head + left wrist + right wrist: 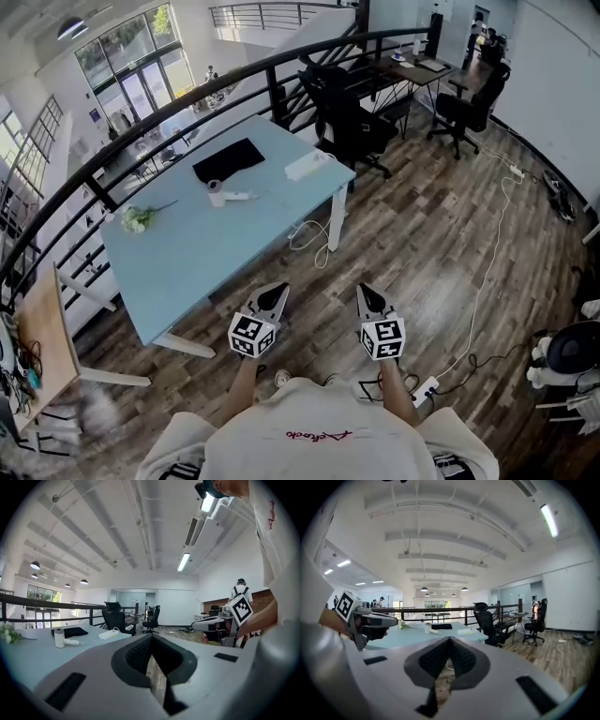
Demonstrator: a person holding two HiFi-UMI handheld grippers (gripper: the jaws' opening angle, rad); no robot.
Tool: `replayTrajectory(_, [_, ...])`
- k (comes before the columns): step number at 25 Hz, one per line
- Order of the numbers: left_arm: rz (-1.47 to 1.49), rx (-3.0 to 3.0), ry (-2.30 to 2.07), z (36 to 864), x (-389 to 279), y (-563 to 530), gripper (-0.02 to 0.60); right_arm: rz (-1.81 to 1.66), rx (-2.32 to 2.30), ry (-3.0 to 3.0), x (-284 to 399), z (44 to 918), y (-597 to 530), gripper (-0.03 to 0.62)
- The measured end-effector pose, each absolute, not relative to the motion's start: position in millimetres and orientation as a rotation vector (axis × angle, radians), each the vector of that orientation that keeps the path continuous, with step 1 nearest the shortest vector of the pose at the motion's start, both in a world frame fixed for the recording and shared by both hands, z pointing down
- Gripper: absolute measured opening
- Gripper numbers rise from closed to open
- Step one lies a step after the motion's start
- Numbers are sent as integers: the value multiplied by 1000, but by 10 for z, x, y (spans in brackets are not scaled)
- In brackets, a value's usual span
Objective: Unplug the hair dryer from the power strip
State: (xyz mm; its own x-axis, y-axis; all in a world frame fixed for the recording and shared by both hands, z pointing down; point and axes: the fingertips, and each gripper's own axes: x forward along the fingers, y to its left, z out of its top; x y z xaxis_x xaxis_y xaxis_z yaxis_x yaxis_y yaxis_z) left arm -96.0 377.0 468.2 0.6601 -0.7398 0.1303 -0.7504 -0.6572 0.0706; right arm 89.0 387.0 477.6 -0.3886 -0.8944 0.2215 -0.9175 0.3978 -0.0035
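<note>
A white hair dryer [225, 196] stands on the light blue table [197, 262], past its middle. A white power strip [309, 166] lies near the table's far right corner, and a white cord [309, 234] hangs off the edge below it. I hold both grippers over the wooden floor, short of the table's near edge. My left gripper [280, 291] and right gripper [365, 291] are shut, with nothing between their jaws. The left gripper view shows the dryer [60, 638] and strip [110, 634] far off; the right gripper view shows the dryer [427, 628] and strip [465, 631] likewise.
A black mat [228, 159] and a flower sprig [139, 218] lie on the table. Black office chairs [352, 122] stand beyond its far corner, next to a curved railing [187, 108]. Another power strip [427, 389] with a long white cable lies on the floor at my right.
</note>
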Motion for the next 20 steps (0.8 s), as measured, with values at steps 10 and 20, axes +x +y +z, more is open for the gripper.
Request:
replayTrajectory(10, [124,2744,-1324,4578,-800,3702,6,167,1635,-2476,1262,4752,3836,17])
replayTrajectory(20, [146,2738,-1283,4717,-456,3819,6,187,1589,-2482,1412,4871,3895,17])
